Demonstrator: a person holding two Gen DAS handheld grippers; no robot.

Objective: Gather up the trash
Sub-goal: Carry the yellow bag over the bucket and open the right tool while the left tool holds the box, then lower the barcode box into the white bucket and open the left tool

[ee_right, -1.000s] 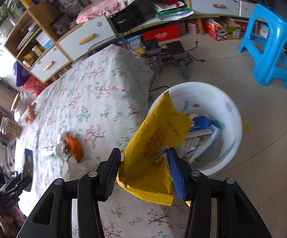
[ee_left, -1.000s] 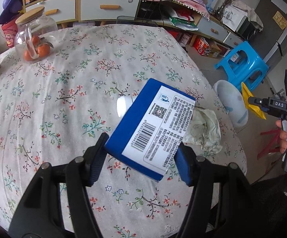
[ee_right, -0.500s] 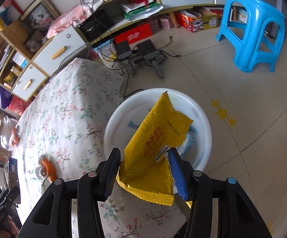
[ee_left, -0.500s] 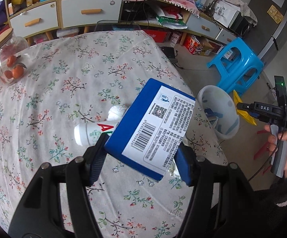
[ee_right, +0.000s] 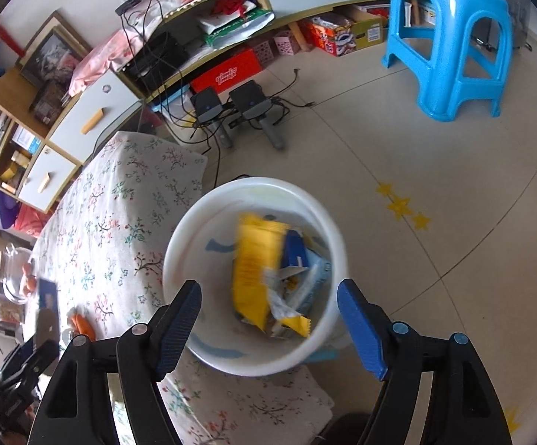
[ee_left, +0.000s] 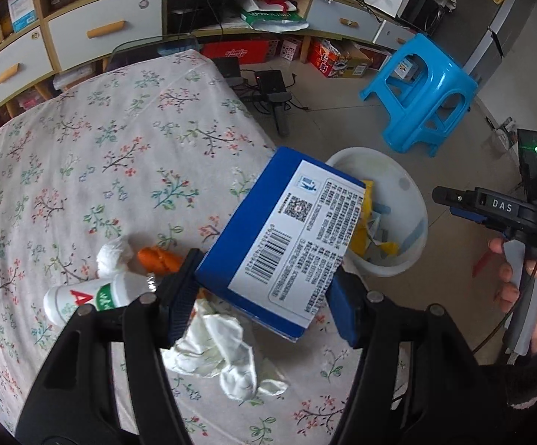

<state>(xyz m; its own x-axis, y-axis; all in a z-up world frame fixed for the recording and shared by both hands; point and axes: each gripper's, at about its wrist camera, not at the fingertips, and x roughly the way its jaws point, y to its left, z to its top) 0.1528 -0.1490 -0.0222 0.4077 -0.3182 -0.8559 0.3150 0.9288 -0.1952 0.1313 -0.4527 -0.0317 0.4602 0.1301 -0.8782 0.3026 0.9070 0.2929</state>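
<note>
Filling the centre of the left wrist view, a flat blue cardboard box with a white printed label (ee_left: pixel 287 244) is clamped between the pads of the left hand-held gripper (ee_left: pixel 264 302), one pad on each long edge near its lower end. The label carries a barcode, a QR code and blocks of small text. The box's long axis runs from lower left to upper right of the frame, its far end tilted up toward the round white plastic bucket (ee_left: pixel 415 200) on the floor at centre right, just past the edge of the desk with the floral white tablecloth (ee_left: pixel 127 155).

On the cloth at lower left lie a small white plastic bottle with a red and green label (ee_left: pixel 94 296) on its side, a crumpled white tissue (ee_left: pixel 114 254), an orange peel-like scrap (ee_left: pixel 157 259) and a wrinkled pale plastic wrapper (ee_left: pixel 220 352).

In the right wrist view the right hand-held gripper (ee_right: pixel 268 328) stands wide apart and holds nothing, its blue pads on either side of the bucket at lower centre. Inside the bucket a yellow foil snack bag (ee_right: pixel 253 270) appears motion-blurred, standing roughly on end, long axis top to bottom, among blue and white packets. A bright blue plastic stool (ee_right: pixel 450 40) stands on the tiled floor at upper right.
</note>
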